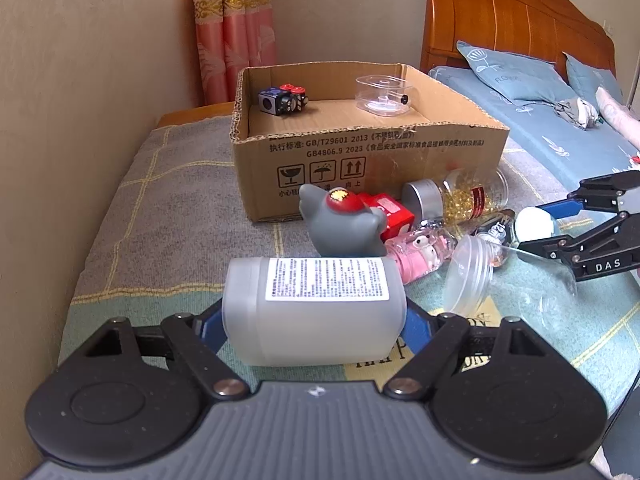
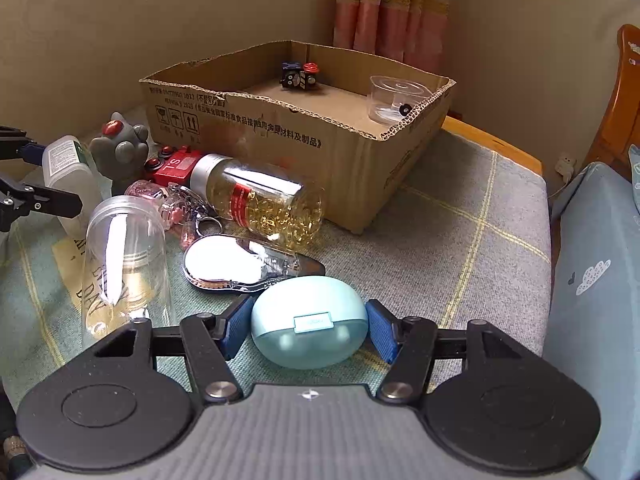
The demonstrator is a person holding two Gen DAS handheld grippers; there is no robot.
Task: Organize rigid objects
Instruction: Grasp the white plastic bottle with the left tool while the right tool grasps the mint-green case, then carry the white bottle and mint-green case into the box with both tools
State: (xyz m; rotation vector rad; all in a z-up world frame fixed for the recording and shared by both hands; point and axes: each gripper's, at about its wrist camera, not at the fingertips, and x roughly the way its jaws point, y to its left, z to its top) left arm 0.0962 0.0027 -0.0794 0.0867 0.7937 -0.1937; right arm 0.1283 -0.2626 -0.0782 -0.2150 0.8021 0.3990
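Observation:
My left gripper (image 1: pixel 314 322) is shut on a frosted white plastic bottle (image 1: pixel 312 308) with a printed label, lying sideways between the pads. My right gripper (image 2: pixel 308 326) has its blue pads against both ends of a light blue oval earbud case (image 2: pixel 309 322) on the blanket. The cardboard box (image 1: pixel 360 152) stands behind, holding a small black-and-red toy (image 1: pixel 282 100) and a clear round container (image 1: pixel 383 94). A pile lies before the box: grey toy (image 1: pixel 340 222), red box (image 1: pixel 386 210), capsule jar (image 2: pixel 260 198), pink keychain (image 1: pixel 420 250), clear jar (image 2: pixel 122 256), hand mirror (image 2: pixel 240 264).
The blanket (image 2: pixel 460 240) covers a bench beside a wall on the left. A bed (image 1: pixel 560 120) with blue pillows and a wooden headboard is on the right. Pink curtains (image 1: pixel 234 40) hang behind the box.

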